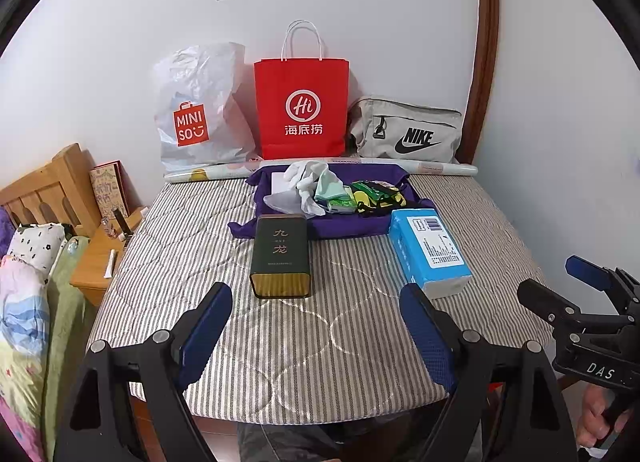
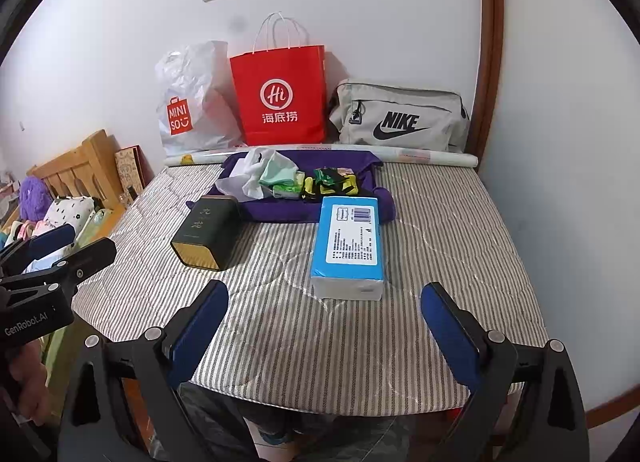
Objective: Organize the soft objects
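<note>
A purple cloth tray lies at the back of the striped pad, holding white gloves, a mint cloth and green, yellow and black soft items. A blue tissue pack lies in front of it on the right. My left gripper is open and empty near the front edge. My right gripper is open and empty, just in front of the tissue pack; it also shows in the left wrist view.
A dark tea tin lies left of the tissue pack. A Miniso plastic bag, a red paper bag and a grey Nike bag stand against the wall behind a paper roll. A bed and wooden nightstand are at left.
</note>
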### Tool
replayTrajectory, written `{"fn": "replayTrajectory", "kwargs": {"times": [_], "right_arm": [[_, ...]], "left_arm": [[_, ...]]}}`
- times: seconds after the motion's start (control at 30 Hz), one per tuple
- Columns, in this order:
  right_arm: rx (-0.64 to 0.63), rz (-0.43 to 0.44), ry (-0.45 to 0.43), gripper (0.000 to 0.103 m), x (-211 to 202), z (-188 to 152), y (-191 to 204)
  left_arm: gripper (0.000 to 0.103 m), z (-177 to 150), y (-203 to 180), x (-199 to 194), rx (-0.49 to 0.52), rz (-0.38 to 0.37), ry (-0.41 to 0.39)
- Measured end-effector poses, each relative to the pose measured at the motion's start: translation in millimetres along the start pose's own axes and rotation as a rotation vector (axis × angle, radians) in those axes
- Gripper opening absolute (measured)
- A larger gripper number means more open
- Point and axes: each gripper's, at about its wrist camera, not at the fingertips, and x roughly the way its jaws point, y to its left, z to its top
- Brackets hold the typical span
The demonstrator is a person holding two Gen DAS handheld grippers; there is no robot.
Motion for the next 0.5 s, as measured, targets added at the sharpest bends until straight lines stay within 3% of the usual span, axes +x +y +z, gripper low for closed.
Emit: {"fn": "replayTrajectory", "kwargs": {"times": [0.5], "right_arm": [[0.001, -0.002, -0.005, 0.096, -1.9, 0.0, -0.8]], "left_arm": [[0.085, 0.7, 0.1, -1.2, -0.005, -0.005, -0.001]]}}
